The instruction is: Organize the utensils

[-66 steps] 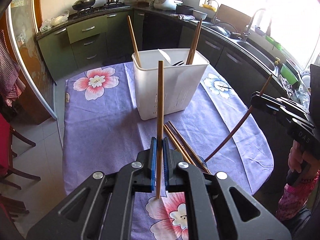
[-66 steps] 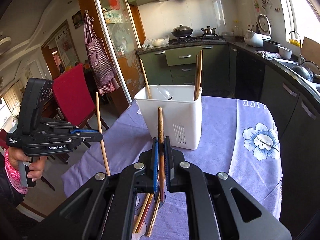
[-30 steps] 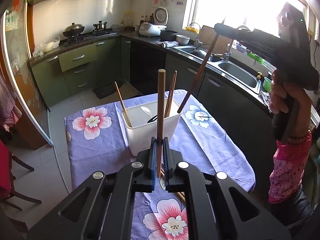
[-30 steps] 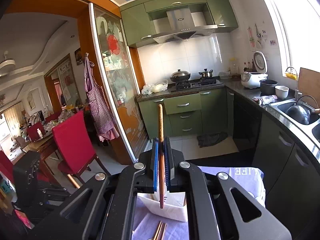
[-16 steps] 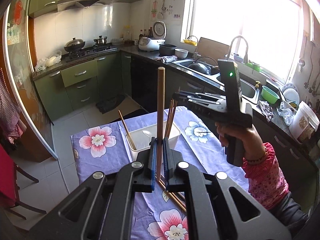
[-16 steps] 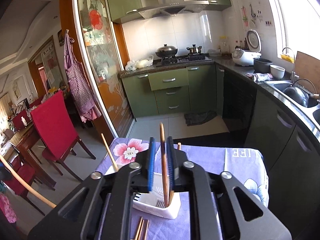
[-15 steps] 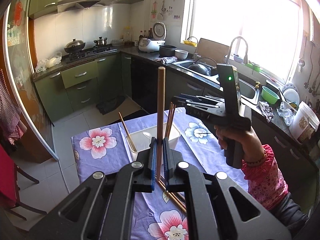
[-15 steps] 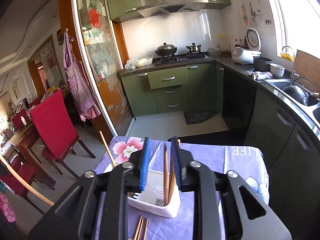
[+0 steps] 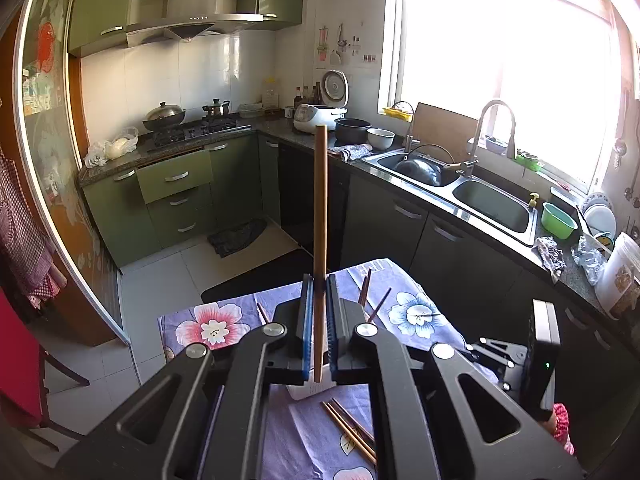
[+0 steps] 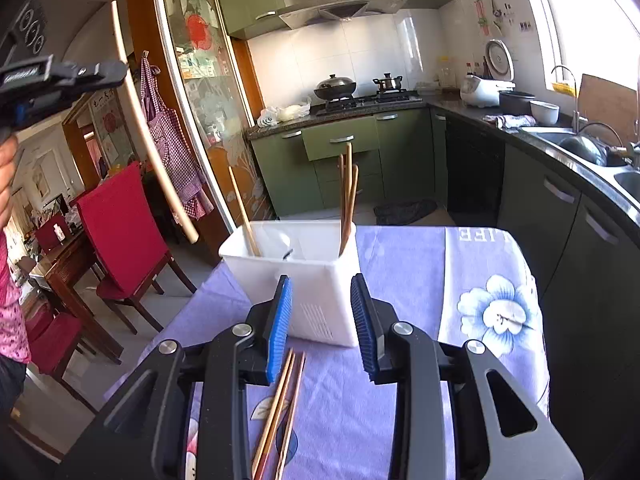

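Left gripper (image 9: 319, 332): pressed together on a single chopstick (image 9: 320, 240), held upright high above the white holder (image 10: 296, 276); seen also from the right wrist view at upper left, well apart from the holder.
Held chopstick: pinched near its lower end between the blue pads (image 9: 306, 320), long part rising past the fingers.
Right gripper (image 10: 322, 332): spread wide, nothing between the blue pads (image 10: 280, 320), hovering just in front of the white holder.
White holder: standing on the purple floral tablecloth (image 10: 460, 280), open top up, slotted front wall facing the right gripper.
Chopsticks in holder (image 10: 347, 200): a small bunch leaning in the holder's right corner; one more stick (image 10: 243, 212) tilted in the left corner.
Spoon (image 10: 284, 240): pale, inside the holder, only partly visible.
Loose chopsticks (image 10: 280, 408): three or so lying side by side on the cloth in front of the holder, under the right gripper's left finger.
Red chair (image 10: 120, 224): left of the holder, beside the table.
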A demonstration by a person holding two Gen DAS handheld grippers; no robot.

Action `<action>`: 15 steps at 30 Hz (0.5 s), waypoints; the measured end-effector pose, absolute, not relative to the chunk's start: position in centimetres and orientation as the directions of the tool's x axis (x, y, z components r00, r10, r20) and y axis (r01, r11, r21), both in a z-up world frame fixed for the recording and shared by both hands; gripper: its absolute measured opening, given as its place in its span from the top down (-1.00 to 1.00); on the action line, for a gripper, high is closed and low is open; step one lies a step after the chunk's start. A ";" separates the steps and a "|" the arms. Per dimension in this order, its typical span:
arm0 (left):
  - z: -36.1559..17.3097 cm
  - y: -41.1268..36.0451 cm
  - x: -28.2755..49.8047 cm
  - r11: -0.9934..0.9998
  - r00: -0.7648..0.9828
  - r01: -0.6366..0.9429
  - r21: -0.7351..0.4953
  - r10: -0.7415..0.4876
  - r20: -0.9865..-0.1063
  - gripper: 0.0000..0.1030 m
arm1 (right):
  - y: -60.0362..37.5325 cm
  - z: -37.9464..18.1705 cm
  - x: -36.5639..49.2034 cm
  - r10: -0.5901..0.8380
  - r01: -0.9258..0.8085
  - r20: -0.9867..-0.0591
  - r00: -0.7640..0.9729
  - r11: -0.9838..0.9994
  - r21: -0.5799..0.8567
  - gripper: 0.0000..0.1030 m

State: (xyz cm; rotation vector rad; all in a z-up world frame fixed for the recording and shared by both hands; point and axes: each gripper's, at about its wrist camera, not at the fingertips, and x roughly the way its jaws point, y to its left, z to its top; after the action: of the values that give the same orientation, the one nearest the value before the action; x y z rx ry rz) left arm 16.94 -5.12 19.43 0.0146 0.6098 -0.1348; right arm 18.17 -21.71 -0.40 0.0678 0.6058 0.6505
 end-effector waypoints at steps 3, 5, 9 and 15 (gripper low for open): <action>18.9 -5.2 18.8 0.993 0.804 0.119 -0.022 -0.110 -0.585 0.88 | -23.1 -2.3 16.8 0.600 -0.537 -0.515 0.612 0.793 0.286 0.40; 18.1 -5.2 19.9 0.993 0.797 0.113 -0.021 -0.103 -0.595 0.88 | -24.1 -3.0 16.2 0.602 -0.527 -0.513 0.612 0.794 0.304 0.40; 16.1 -5.0 21.7 0.995 0.787 0.100 -0.012 -0.086 -0.610 0.88 | -25.2 -4.0 15.3 0.611 -0.521 -0.514 0.602 0.789 0.327 0.40; 11.7 -5.1 23.3 0.995 0.727 0.102 -0.011 -0.082 -0.682 0.88 | -24.7 -4.7 14.8 0.612 -0.529 -0.540 0.578 0.785 0.322 0.30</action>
State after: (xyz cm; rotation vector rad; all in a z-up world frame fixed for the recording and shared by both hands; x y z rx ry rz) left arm 23.33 -5.08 11.71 0.0284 0.7507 -0.1015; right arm 14.82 -24.72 -4.66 0.1304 0.6811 0.6694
